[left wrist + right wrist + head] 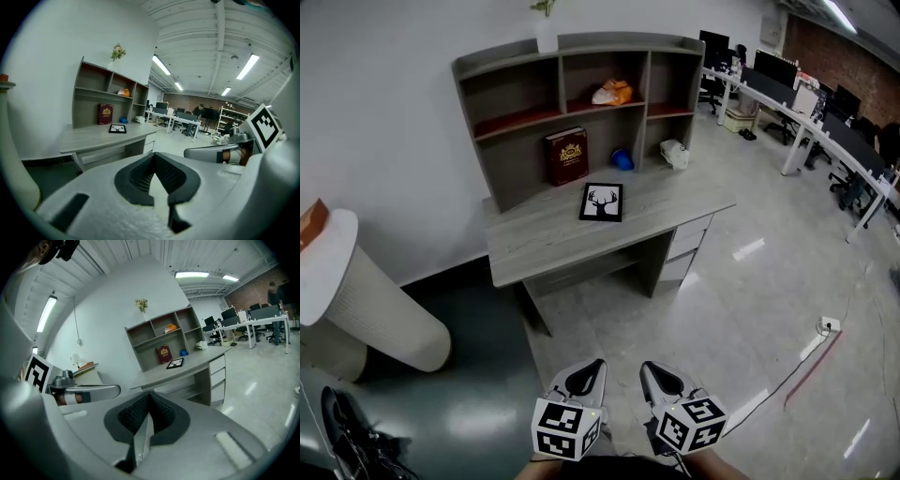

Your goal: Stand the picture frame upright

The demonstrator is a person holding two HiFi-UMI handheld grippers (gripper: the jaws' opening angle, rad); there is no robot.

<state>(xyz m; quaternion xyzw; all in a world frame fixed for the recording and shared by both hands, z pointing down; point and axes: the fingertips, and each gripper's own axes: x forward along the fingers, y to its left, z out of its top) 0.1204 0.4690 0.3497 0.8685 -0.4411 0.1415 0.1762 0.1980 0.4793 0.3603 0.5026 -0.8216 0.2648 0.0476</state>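
A black picture frame [602, 202] with a deer-head print lies flat on the grey desk [544, 246], in front of the shelf unit. It shows small in the left gripper view [118, 129] and the right gripper view [175, 363]. Both grippers hang low at the bottom of the head view, far from the desk, over the floor. My left gripper [586, 373] is shut with nothing in it. My right gripper [656, 377] is shut and empty too. They sit side by side, pointing toward the desk.
A grey shelf unit [572, 103] stands on the desk with a red book [567, 157], a blue ball [622, 160], an orange bag [612, 93] and a white object [674, 153]. A white cylinder [370, 295] stands at left. Office desks [811, 122] and chairs fill the right. A cable [787, 370] crosses the floor.
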